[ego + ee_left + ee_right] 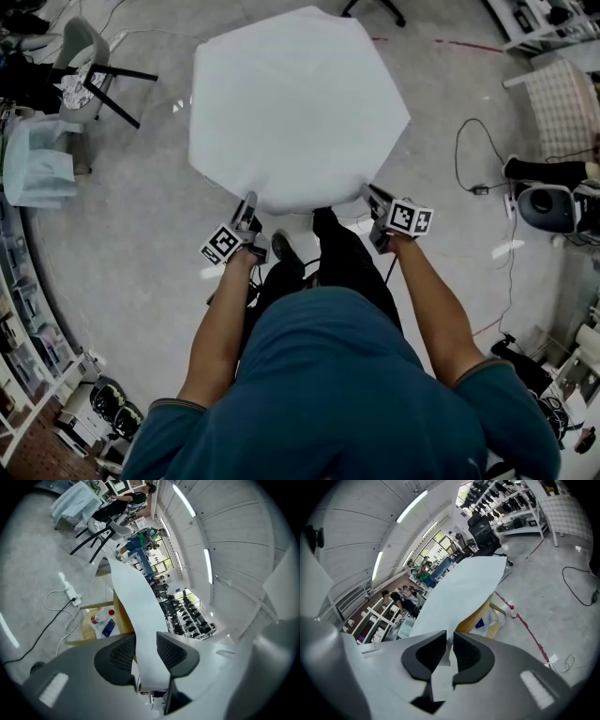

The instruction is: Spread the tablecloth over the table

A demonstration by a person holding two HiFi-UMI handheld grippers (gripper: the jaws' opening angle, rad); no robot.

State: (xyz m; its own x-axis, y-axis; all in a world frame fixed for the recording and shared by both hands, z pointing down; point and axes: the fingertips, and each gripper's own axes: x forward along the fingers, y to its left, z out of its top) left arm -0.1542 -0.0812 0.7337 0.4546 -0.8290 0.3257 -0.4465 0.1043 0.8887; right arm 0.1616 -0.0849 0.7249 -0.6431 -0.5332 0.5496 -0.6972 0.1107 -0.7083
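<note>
The white tablecloth (291,103) covers the round table, and its near edge reaches both grippers. In the left gripper view the cloth (133,602) runs as a band through my left gripper (146,644), whose jaws stand apart, so the pads do not press on it. The head view shows that gripper (248,208) at the cloth's near left edge. My right gripper (450,646) is shut on the cloth's edge (459,592), with a flap hanging below the pads. It sits at the near right edge (373,197). The wooden table (476,618) shows under the cloth.
A chair (94,70) stands at the far left beside a pale covered bundle (37,159). A cable (478,159) loops on the floor at the right near a checked seat (562,103). A bottle and bags (101,618) lie under the table, next to a power strip (70,592).
</note>
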